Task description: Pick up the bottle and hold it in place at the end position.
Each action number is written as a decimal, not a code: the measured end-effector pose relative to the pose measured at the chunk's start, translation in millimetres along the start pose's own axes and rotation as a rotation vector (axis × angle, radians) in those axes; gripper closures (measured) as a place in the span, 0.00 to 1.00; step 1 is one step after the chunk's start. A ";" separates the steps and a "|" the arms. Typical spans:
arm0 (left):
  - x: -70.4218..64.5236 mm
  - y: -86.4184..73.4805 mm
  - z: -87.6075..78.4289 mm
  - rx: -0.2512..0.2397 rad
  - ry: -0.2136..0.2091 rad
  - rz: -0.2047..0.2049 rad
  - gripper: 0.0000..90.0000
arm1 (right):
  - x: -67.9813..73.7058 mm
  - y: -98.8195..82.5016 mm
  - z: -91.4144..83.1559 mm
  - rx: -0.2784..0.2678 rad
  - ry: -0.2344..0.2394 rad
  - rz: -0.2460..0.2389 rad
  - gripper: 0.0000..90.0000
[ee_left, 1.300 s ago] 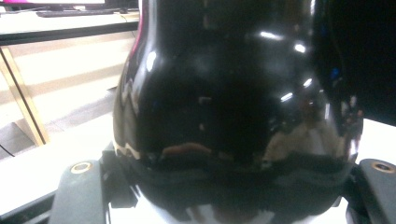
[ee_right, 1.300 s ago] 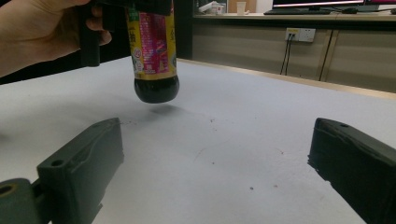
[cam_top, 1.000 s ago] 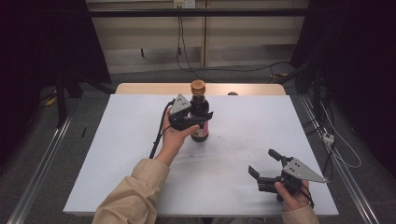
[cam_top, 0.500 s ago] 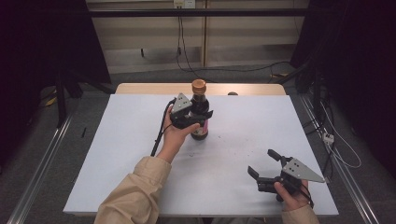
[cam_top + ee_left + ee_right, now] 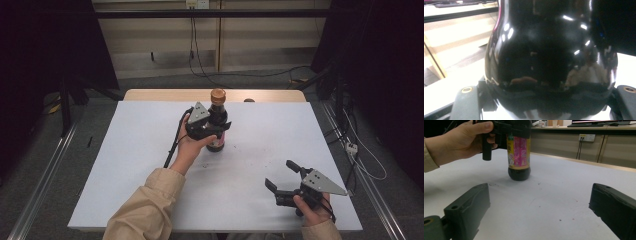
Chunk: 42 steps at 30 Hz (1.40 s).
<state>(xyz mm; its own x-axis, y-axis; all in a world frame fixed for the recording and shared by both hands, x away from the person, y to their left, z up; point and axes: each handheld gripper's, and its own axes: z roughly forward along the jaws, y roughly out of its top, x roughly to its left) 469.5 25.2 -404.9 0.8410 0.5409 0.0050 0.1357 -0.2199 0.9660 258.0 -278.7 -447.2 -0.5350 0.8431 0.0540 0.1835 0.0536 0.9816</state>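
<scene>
left gripper (image 5: 214, 131) was clamped on the bottle (image 5: 217, 122), jaws on either side of the dark glass body, approx mid-height, just above the label. in the left gripper view the bottle's (image 5: 549, 57) black shiny bulge sat right btwn the 2 jaws, v close to the lens, w/ light reflections across it. left hand (image 5: 190, 145) wrapped the gripper from the near side, beige sleeve (image 5: 145, 210) running down to the bottom edge of the high view. grey 3-cornered plate (image 5: 198, 113) sat on top, tilted; cable (image 5: 173, 145) trailed down the table toward the person.

bottle stood upright on the white table (image 5: 125, 165), toward the far middle, base touching the surface. brownish cap (image 5: 217, 95) on top. from the right gripper view its pink and yellow label (image 5: 519, 151) showed, dark liquid below it at the base, and the left hand (image 5: 459, 142) gripped the black tool beside it.

right gripper (image 5: 282, 180) rested low at the near right of the table, held by the right hand (image 5: 312, 207), jaws spread wide apart w/ nothing btwn them. it was well apart from the bottle, pointed roughly toward it. small dark specks (image 5: 560, 220) dotted the table surface btwn the 2.

beyond the far table edge: a wooden strip (image 5: 165, 94), then floor w/ cables (image 5: 240, 75) and a pale wall panel.
</scene>
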 end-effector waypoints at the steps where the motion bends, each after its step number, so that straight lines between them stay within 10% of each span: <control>1: 0.5 -0.4 -0.2 -0.001 -0.005 -0.002 0.32 | 0.0 -0.1 0.1 0.001 0.001 -0.001 0.03; 25: 8.7 -5.2 -5.7 0.004 -0.096 0.005 0.33 | 3.5 -0.7 3.4 0.015 0.007 -0.010 0.03; 42: -7.6 -0.9 -14.4 0.009 0.051 -0.078 0.29 | 3.7 -1.1 4.4 0.021 0.007 -0.015 0.03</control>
<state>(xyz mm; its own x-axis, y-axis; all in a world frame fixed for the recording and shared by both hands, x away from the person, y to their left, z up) 455.4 33.0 -402.1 0.7999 0.5975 -0.0566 0.2045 -0.1827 0.9617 259.4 -273.3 -448.9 -0.5433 0.8385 0.0406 0.1929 0.0777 0.9781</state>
